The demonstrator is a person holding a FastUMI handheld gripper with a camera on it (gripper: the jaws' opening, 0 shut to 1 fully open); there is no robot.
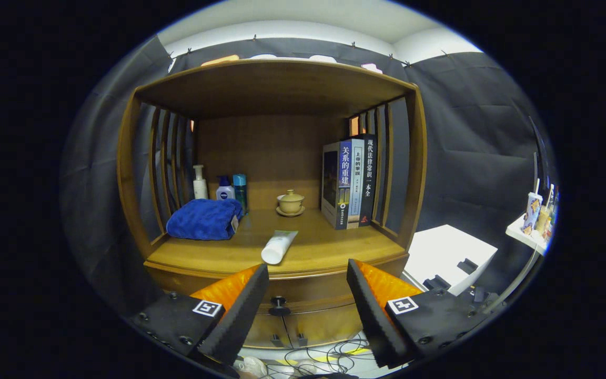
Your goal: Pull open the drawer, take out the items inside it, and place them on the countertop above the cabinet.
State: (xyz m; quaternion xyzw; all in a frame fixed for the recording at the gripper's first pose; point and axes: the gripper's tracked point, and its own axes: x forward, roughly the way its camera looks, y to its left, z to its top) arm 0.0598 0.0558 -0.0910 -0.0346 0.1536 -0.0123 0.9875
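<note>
A wooden cabinet stands ahead, its countertop (pixel 334 247) under an open shelf hood. Below the countertop's front edge the drawer front (pixel 308 300) looks pushed in, with a small dark knob (pixel 279 302) at its middle. My gripper (pixel 308 281) is open with nothing between its fingers; the knob sits in the gap between them, nearer the left finger and a little beyond the tips. A white tube (pixel 278 246) lies on the countertop near the front edge, just above the knob. What is inside the drawer is hidden.
On the countertop sit a folded blue towel (pixel 204 219), three bottles (pixel 220 187) behind it, a lidded cup on a saucer (pixel 291 202) and upright books (pixel 349 181). A white box (pixel 447 255) stands right of the cabinet. Cables (pixel 329 350) lie on the floor below.
</note>
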